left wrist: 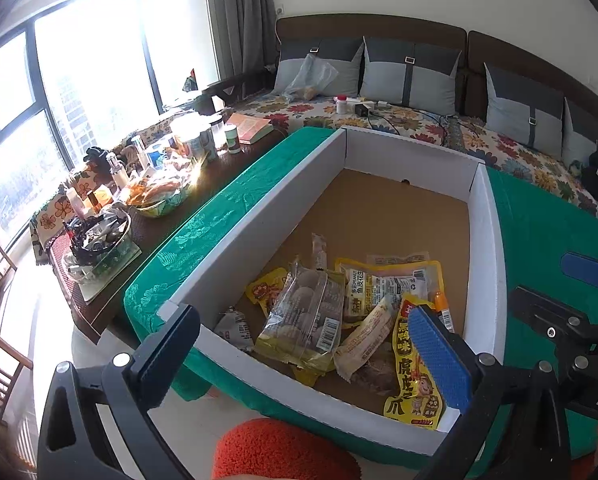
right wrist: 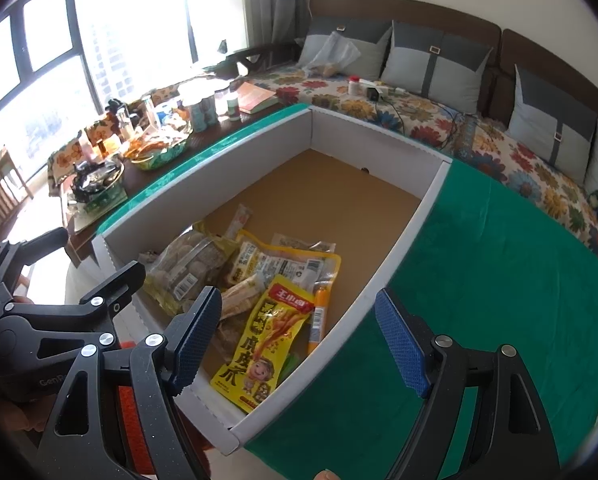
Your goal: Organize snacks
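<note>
A thin packet could be crushed or a neighbour dragged along, since the snacks overlap inside the cardboard box. Heaped at its near end are the yellow chicken-feet pouch, a peanut packet and a clear tray pack (far end bare). Both the left gripper and right gripper are held above that end, fingers spread, nothing pinched.

Daylight floods in through the big window, which is blown out to near white in both views. Beside it, glare sparkles on the jars on the side desk. Away from the window, the cardboard box is evenly lit with soft shadows. Fisheye distortion bends straight lines, with dark vignetting in the corners; focus stays fairly sharp.
</note>
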Demonstrator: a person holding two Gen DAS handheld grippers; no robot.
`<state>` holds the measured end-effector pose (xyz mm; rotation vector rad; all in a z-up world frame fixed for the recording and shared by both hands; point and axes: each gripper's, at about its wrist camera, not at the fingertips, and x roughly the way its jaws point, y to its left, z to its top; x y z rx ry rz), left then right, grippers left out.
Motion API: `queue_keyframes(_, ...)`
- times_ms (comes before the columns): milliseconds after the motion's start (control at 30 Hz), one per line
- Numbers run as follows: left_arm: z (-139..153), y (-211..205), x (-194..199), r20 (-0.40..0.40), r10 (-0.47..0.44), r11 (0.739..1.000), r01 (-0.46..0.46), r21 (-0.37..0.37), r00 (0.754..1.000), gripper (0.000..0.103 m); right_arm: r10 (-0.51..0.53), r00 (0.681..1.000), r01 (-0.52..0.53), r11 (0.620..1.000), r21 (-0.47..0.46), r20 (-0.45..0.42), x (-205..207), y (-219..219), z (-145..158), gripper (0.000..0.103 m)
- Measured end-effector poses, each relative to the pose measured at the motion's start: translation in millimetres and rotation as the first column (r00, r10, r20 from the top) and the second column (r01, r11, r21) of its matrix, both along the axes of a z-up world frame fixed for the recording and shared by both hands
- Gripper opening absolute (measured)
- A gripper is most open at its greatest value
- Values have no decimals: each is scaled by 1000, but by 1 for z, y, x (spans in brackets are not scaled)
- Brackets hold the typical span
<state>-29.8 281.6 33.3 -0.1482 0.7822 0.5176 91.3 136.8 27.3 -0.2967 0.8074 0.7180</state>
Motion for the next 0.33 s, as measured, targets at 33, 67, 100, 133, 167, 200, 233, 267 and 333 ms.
queue_keyframes(33,0,0,1,0,-2,1000,2,-1,1000,103,0,1000,0,1000,0,-1,0,0,0,82)
queue_keyframes(67,-1,0,1,0,-3,1000,3,-2,1000,103,1,1000,-1,1000,-1,1,0,0,0,82)
queue_keyframes(100,-1,0,2,-1,-5,1000,5,0,1000,103,2,1000,-2,1000,-2,2,0,0,0,82)
queue_keyframes(133,-1,-1,2,0,-6,1000,6,1,1000,103,1,1000,-1,1000,-2,2,0,0,0,82)
queue_keyframes(167,-2,0,3,0,-8,1000,8,2,1000,103,1,1000,-1,1000,-1,1,0,1,0,82)
queue_keyframes(200,-2,0,3,0,-7,1000,7,-1,1000,103,1,1000,-1,1000,-2,0,1,0,-1,82)
queue_keyframes(233,-3,1,3,0,-3,1000,3,-7,1000,103,1,1000,-1,1000,-2,-1,1,0,-2,82)
queue_keyframes(267,-4,2,3,-3,2,1000,-2,-13,1000,103,0,1000,0,1000,-2,-3,1,0,-3,82)
queue_keyframes(333,-5,3,4,-7,5,1000,-5,-18,1000,103,0,1000,0,1000,-1,-5,1,0,-3,82)
